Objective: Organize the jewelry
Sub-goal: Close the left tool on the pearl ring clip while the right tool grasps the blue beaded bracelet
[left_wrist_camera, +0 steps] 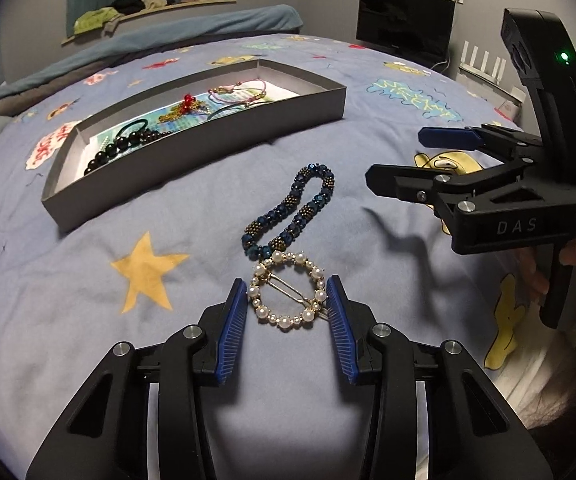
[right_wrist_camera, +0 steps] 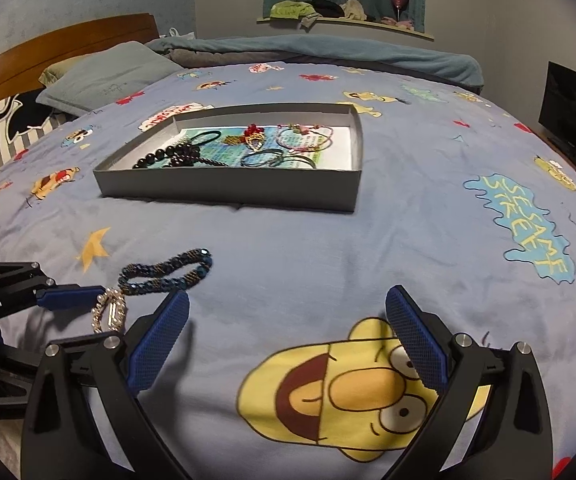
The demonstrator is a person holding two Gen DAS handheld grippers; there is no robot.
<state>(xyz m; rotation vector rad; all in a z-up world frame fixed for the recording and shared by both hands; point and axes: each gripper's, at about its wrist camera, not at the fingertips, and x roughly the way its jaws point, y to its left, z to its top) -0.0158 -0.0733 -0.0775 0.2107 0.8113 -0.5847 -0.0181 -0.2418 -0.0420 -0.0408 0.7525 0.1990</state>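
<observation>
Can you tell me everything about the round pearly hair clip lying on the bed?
The round pearl hair clip is a gold-coloured ring set with white pearl-like beads, big and small, with a thin gold clasp bar across its middle. It lies flat on the blue cartoon bedspread. Its far edge meets the dark blue beaded bracelet. The left gripper has its ribbed blue pads on both sides of the ring, right at its beads; a firm squeeze can't be confirmed.

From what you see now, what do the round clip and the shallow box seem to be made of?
The round clip looks like gold-toned metal set with glossy white pearl-like beads, probably imitation. The shallow box looks like matte grey cardboard: thin, straight walls with folded corners.
</observation>
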